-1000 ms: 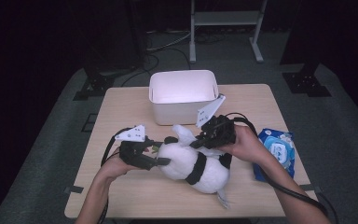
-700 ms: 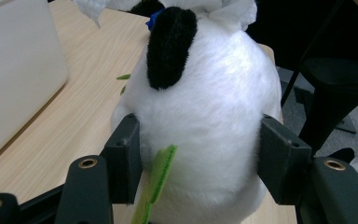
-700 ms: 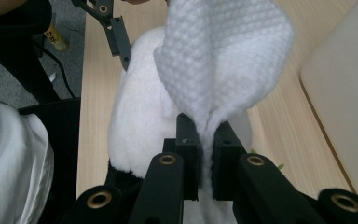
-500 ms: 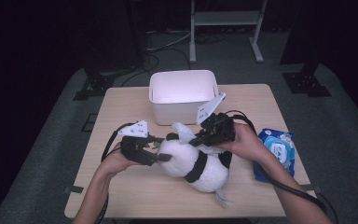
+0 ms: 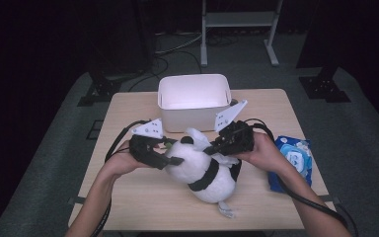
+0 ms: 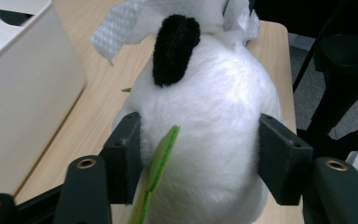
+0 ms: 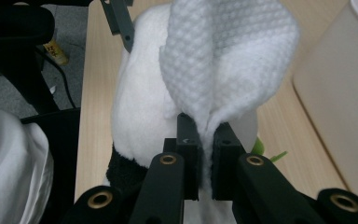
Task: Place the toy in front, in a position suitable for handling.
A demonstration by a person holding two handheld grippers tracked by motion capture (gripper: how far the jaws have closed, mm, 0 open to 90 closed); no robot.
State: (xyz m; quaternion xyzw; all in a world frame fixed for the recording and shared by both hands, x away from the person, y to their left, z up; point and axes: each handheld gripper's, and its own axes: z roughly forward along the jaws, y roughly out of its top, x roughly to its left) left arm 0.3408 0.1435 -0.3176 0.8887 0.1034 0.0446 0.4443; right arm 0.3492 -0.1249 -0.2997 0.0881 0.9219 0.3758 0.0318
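Observation:
A black-and-white plush panda [image 5: 205, 170] lies on the wooden table [image 5: 128, 197]. My left gripper [image 5: 170, 155] is shut on its white head [image 6: 205, 140], one pad on each side, beside a green felt leaf [image 6: 161, 158]. Its jaws have just been opening a little, with the head still pressed between them. My right gripper [image 5: 212, 148] is shut on a white textured cloth [image 7: 223, 60], which bulges up from the pinched jaws and rests against the panda's head [image 7: 140, 112]. The same cloth [image 6: 116, 32] lies past the black ear [image 6: 175, 49].
A white plastic bin [image 5: 193, 98] stands just behind the panda, close to both grippers. A blue pack of wipes [image 5: 293, 158] lies at the table's right edge. Black cables trail from both grippers across the table. Dark stands surround the table.
My left gripper has risen slightly with the panda's head in it. The right gripper and its cloth have stayed in place.

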